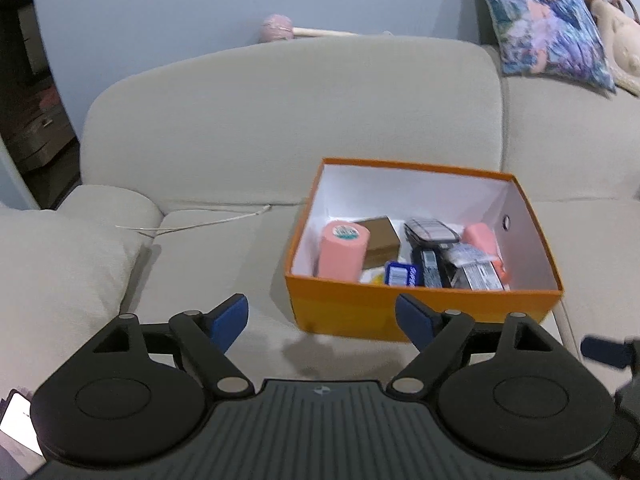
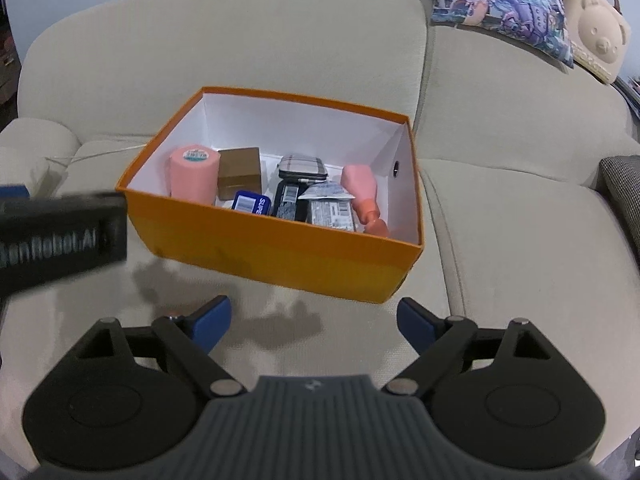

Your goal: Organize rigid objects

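Observation:
An orange box (image 1: 360, 312) (image 2: 280, 252) with a white inside sits on the beige sofa seat. It holds a pink roll (image 1: 343, 250) (image 2: 194, 178), a brown carton (image 1: 380, 240) (image 2: 239, 172), a checked pouch (image 1: 430, 232) (image 2: 302, 166), a blue tin (image 1: 402, 274) (image 2: 250, 203), a pink bottle (image 2: 364, 198) and several packets. My left gripper (image 1: 322, 320) stands open just short of the box's near wall, nothing between its blue fingers. My right gripper (image 2: 314, 322) is open too, above bare cushion in front of the box. The left gripper's body (image 2: 60, 236) shows at the left of the right wrist view.
A white cable (image 1: 192, 224) lies in the seat crease left of the box. A patterned cushion (image 1: 548, 20) (image 2: 504, 0) and a bear-shaped bag (image 2: 596, 32) rest on the sofa at the right. A dark grey cushion (image 2: 624, 188) sits at the far right. A phone screen (image 1: 20, 420) glows at lower left.

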A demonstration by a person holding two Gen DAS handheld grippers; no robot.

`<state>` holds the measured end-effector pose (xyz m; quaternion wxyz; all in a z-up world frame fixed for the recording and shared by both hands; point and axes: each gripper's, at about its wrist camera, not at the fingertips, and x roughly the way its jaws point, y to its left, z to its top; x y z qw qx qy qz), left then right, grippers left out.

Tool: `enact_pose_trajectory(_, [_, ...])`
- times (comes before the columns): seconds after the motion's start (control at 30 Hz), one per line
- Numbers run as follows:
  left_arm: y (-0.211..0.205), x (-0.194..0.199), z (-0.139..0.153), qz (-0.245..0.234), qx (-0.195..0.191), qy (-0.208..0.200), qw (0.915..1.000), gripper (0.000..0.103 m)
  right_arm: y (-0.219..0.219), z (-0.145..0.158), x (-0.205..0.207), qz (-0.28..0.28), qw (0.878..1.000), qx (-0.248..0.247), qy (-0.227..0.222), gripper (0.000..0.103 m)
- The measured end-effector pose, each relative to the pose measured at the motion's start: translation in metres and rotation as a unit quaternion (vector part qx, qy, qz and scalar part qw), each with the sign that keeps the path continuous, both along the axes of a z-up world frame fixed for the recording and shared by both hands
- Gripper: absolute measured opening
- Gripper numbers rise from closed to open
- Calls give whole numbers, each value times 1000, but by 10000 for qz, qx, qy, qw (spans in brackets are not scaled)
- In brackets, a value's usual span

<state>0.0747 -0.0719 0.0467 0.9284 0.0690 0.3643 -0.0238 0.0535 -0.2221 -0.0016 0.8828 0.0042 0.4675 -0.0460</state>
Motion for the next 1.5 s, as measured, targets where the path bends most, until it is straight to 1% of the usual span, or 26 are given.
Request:
enact_pose_trajectory(0.07, [6,3,2,84,-136,-29,9999,98,2,-2,1,35,10000,-9,29,90])
enact_pose_trajectory(0.13, [11,6,2,122,-305,25,9995,98,4,-4,1,64,10000,-18,59,90])
enact_pose_trajectory(0.23, [14,9,1,123,-450,55,9989,98,6,-5,1,85,9999,-16,82,90])
enact_pose_trajectory(0.43, [9,7,1,22,-381,55,9993,98,5,-5,2,76,9999,-22,83,91])
enact_pose_trajectory(0.83, [10,9,-2,96,-561,191,9982,98,4,-1,1,29,10000,21,25,92])
enact_pose_trajectory(1.0, [11,10,-2,83,-473,146,9987,98,4,-1,0,45,10000,25,25,92])
enact_pose_trajectory(1.2, [11,9,-2,73,-473,129,9988,98,2,-1,1,54,10000,38,37,92])
enact_pose_trajectory(1.5, [9,5,-1,11,-419,-69,9991,98,1,-1,0,49,10000,13,34,92])
